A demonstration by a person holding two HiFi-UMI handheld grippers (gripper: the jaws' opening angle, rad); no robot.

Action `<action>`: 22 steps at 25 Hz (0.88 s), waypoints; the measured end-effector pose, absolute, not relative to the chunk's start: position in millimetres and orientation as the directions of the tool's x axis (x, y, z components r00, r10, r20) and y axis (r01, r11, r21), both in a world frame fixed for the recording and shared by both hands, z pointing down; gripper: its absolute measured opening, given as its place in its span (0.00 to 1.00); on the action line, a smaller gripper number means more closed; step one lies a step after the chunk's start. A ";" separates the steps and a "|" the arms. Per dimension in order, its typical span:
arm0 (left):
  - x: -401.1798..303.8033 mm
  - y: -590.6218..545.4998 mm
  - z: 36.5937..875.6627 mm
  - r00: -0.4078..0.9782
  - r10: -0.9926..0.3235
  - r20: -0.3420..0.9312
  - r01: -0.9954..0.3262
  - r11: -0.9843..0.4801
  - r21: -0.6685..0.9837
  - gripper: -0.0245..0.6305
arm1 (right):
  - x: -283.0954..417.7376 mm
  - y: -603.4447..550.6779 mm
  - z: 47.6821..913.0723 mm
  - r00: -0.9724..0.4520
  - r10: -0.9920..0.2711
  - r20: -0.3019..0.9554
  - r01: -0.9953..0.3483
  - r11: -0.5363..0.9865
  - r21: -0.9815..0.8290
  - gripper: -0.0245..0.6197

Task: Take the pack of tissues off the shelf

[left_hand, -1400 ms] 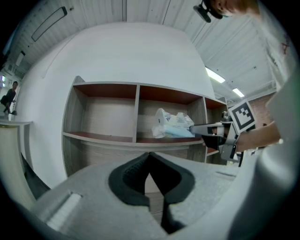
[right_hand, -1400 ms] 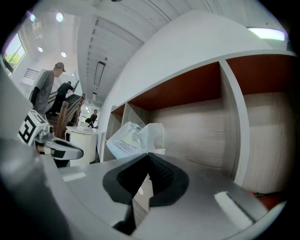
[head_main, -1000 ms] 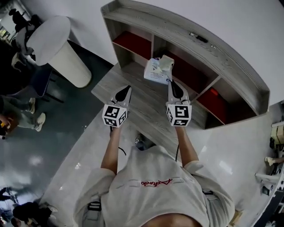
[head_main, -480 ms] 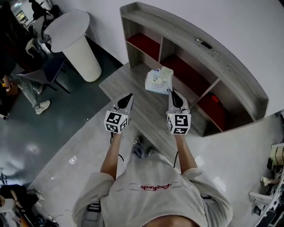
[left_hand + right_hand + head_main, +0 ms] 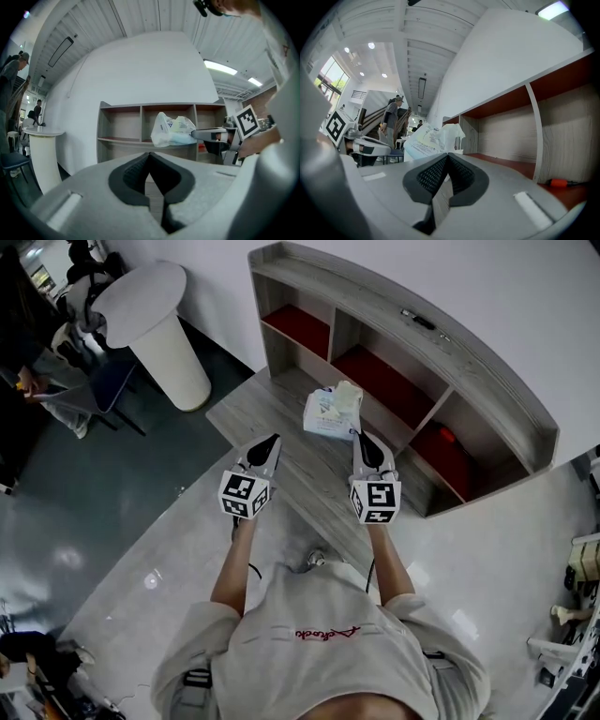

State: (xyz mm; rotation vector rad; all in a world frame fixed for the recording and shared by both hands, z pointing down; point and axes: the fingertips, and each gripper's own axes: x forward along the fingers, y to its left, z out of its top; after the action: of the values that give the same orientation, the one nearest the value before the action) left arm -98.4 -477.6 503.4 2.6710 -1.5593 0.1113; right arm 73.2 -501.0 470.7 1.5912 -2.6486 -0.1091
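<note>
pack of tissues (image 5: 328, 412) before the shelf (image 5: 473, 351), round white table (image 5: 145, 298) well left.

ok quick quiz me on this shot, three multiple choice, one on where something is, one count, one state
1. Where is the pack of tissues?
A. on the round white table
B. at the tip of the right hand-held gripper, in front of the shelf
C. on the floor

2. How many open compartments does the shelf show?
A. two
B. five
C. three

3. What state is the left hand-held gripper in?
A. shut, with nothing in it
B. wide open
C. shut on the pack of tissues

Answers:
1 B: the left gripper view shows the right one pinching the pack's edge, clear of the shelf.
2 C: two dividers split it into three red-floored bays.
3 A: its own view shows the jaws meeting with nothing between them.
</note>
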 end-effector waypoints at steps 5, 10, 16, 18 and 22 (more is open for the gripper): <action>-111.9 -459.3 497.4 0.494 -0.867 0.072 -0.869 -0.495 0.002 0.04 | 60.3 -480.9 466.4 -0.467 -0.884 0.000 -0.880 0.465 0.094 0.05; -130.9 -427.4 496.6 0.499 -0.864 0.068 -0.866 -0.500 0.005 0.04 | 44.9 -447.9 469.4 -0.461 -0.887 0.001 -0.884 0.459 0.091 0.05; -144.0 -379.9 497.4 0.514 -0.855 0.066 -0.857 -0.515 0.010 0.04 | 35.2 -397.4 470.5 -0.439 -0.899 0.001 -0.895 0.437 0.093 0.05; -145.1 -365.0 497.5 0.520 -0.851 0.064 -0.854 -0.521 0.011 0.04 | 34.5 -380.8 470.3 -0.431 -0.902 0.001 -0.898 0.429 0.095 0.05; -143.5 -335.8 496.6 0.535 -0.843 0.059 -0.845 -0.535 0.010 0.04 | 34.7 -347.7 471.8 -0.417 -0.909 0.003 -0.905 0.415 0.094 0.05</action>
State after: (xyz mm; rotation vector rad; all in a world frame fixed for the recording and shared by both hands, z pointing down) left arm -143.5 -335.8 496.6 2.7193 -1.4956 0.0727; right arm 34.7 -347.7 471.8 1.6663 -2.5970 -0.1199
